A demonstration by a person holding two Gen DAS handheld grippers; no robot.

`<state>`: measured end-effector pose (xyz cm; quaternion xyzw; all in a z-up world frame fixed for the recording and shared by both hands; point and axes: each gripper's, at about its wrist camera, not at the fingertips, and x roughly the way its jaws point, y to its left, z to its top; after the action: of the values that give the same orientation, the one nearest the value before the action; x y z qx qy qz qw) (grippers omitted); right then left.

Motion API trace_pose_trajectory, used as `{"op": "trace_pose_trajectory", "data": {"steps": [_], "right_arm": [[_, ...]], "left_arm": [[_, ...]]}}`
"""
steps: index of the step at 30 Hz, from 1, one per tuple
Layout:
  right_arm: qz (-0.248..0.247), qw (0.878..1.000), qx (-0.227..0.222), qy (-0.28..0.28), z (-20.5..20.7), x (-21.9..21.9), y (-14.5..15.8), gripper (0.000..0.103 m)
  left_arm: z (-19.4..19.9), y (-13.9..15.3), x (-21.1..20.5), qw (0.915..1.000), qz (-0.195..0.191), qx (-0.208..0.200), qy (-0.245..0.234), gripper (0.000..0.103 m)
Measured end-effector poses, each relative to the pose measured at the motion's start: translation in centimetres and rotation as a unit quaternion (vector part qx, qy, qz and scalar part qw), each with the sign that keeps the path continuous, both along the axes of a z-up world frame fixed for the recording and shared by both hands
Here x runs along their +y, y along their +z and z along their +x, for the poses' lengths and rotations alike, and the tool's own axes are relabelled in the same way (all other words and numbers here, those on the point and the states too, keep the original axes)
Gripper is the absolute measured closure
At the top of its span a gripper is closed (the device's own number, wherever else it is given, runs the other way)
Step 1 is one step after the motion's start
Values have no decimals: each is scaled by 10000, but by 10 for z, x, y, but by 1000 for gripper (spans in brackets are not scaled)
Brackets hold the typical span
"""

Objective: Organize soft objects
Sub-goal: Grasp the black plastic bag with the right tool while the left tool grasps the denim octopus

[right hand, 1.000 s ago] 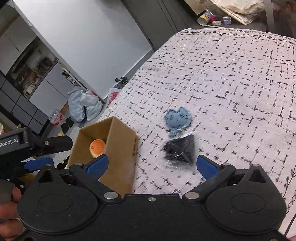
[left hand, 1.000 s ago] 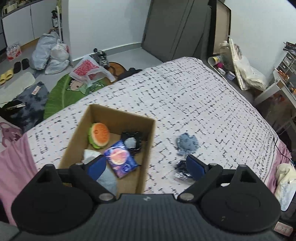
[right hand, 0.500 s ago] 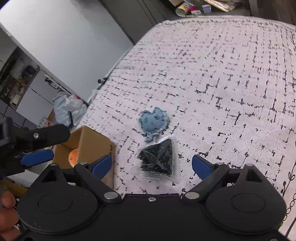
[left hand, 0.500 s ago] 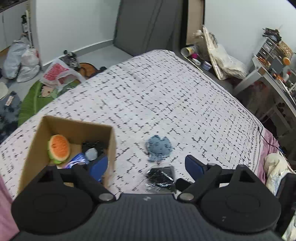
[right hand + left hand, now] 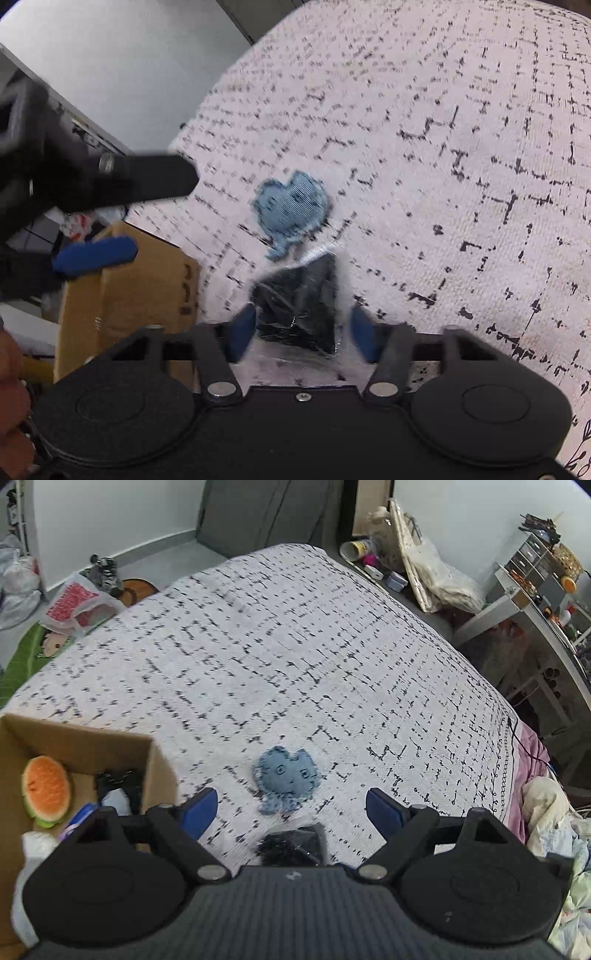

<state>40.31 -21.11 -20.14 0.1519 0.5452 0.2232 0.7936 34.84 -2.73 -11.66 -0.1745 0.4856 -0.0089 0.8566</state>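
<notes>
A small blue plush octopus [image 5: 286,777] lies on the patterned bedspread [image 5: 295,646]; it also shows in the right wrist view [image 5: 291,208]. Just in front of it lies a black soft item in a clear plastic bag [image 5: 299,299], also in the left wrist view [image 5: 291,843]. My right gripper [image 5: 301,330] is low over the bag with its fingers partly closed on either side of it. My left gripper [image 5: 291,808] is open and empty, above the octopus. A cardboard box [image 5: 85,746] at the left holds a watermelon-slice plush [image 5: 46,792] and other soft items.
The box's side [image 5: 144,284] stands just left of the bagged item. The left gripper's fingers [image 5: 155,181] show at the left of the right wrist view. Floor clutter lies beyond the bed's left edge, a desk [image 5: 517,605] and bags at the right.
My left gripper has swung right from over the box to above the octopus. My right gripper has moved down to the bagged black item and its fingers have narrowed around it.
</notes>
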Motion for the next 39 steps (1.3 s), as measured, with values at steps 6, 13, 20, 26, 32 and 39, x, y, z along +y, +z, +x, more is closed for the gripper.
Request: {"op": "trace_pose_trajectory", "data": {"steps": [6, 13, 20, 26, 32, 39], "right_arm": [[-27, 9994, -129, -310, 4, -18, 8, 71], [-232, 9968, -185, -748, 8, -41, 13, 71], [-464, 9930, -242, -1063, 7, -54, 16, 71], [-537, 9914, -284, -1160, 7, -55, 15, 71], [-631, 9909, -335, -1141, 11, -54, 13, 71], [-702, 9912, -422, -1043, 14, -48, 12, 71]], "left_arm": [[15, -25, -11, 9998, -112, 27, -133, 16], [27, -53, -23, 9998, 6, 96, -152, 16], [31, -60, -30, 9997, 103, -221, 32, 16], [37, -73, -35, 9989, 280, -328, 154, 15], [40, -94, -36, 9985, 415, -205, 301, 16], [35, -100, -36, 9956, 760, -435, 344, 39]]}}
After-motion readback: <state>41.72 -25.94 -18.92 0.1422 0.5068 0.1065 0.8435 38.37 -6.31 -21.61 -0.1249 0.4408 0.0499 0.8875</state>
